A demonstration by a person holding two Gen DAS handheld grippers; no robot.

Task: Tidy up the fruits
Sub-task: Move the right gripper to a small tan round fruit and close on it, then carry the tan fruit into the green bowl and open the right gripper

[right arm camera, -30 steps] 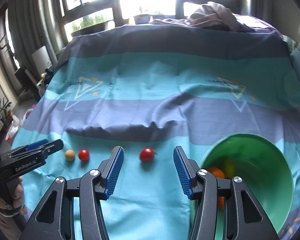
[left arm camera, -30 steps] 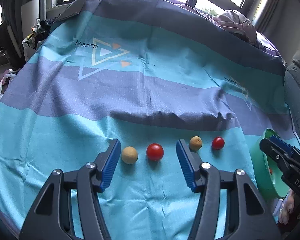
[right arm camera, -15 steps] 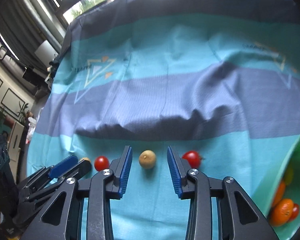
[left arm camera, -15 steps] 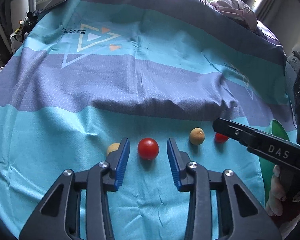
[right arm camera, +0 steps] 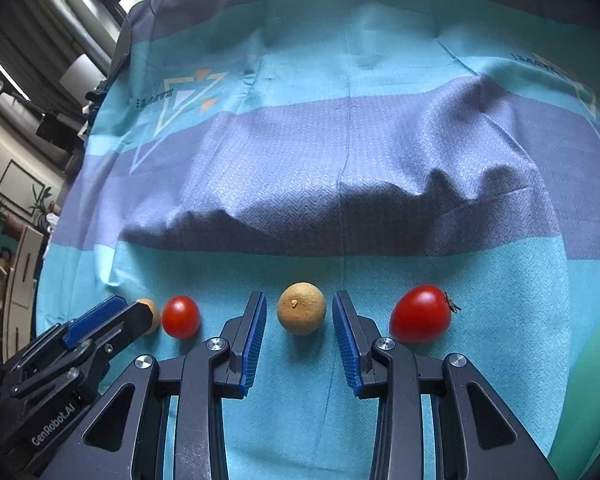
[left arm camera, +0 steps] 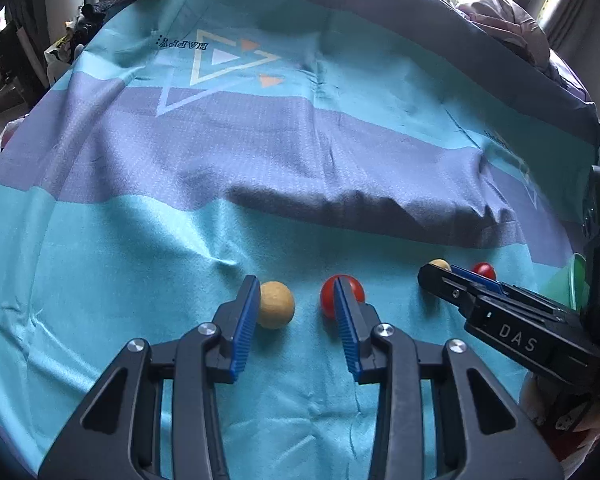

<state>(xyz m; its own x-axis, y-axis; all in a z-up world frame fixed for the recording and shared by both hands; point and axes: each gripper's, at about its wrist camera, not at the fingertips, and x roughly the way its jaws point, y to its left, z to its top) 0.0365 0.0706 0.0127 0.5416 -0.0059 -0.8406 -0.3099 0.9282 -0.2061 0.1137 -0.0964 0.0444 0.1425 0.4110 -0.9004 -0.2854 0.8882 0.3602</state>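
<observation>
Several small fruits lie in a row on the striped cloth. In the left wrist view a tan round fruit (left arm camera: 275, 304) sits between the fingers of my open left gripper (left arm camera: 296, 312), against the left finger, and a red tomato (left arm camera: 330, 294) sits partly behind the right finger. In the right wrist view a second tan fruit (right arm camera: 301, 308) lies between the open fingers of my right gripper (right arm camera: 300, 330), untouched. A larger red tomato (right arm camera: 420, 314) lies to its right, a smaller tomato (right arm camera: 181, 317) to its left. The left gripper (right arm camera: 100, 320) shows at lower left there.
A green bowl (left arm camera: 576, 280) stands at the right; its rim (right arm camera: 592, 360) shows at the right edge of the right wrist view. A raised fold of cloth (right arm camera: 340, 216) runs behind the fruit row. A person's hand (left arm camera: 560, 412) holds the right gripper (left arm camera: 460, 284).
My left gripper has shifted left from the red tomato to the tan fruit. My right gripper has moved in closer around the second tan fruit. Both stay open.
</observation>
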